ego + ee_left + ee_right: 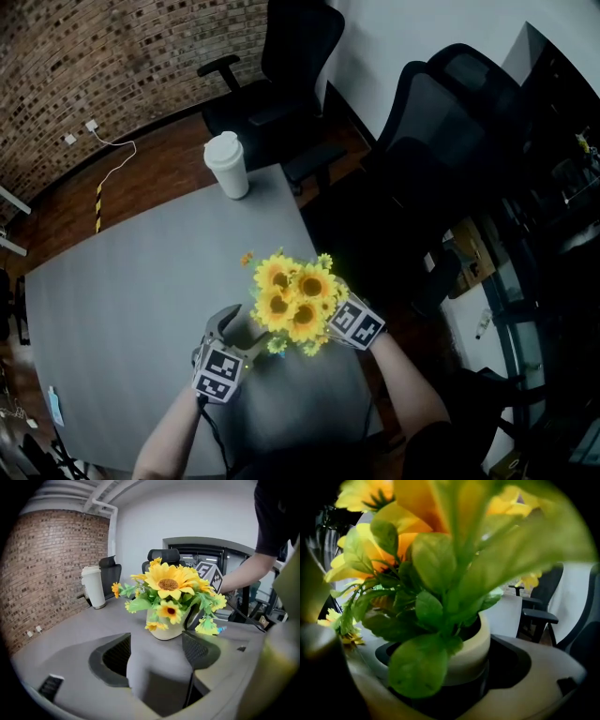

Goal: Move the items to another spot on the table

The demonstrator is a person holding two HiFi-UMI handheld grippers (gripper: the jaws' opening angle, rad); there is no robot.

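A cream pot (164,629) of yellow artificial sunflowers (292,298) stands near the right edge of the grey table (141,281). My right gripper (323,328) reaches in under the blooms from the right. In the right gripper view its jaws sit on either side of the pot (468,658) and are shut on it, though leaves hide the left pad. My left gripper (246,330) is just left of the pot, open, with only bare tabletop between its fingers (115,656). The pot is a short way beyond its fingertips.
A white lidded cup (227,164) stands at the table's far edge, also seen at the back left in the left gripper view (93,587). Black office chairs (281,84) stand beyond the table. The table's right edge runs close by the pot.
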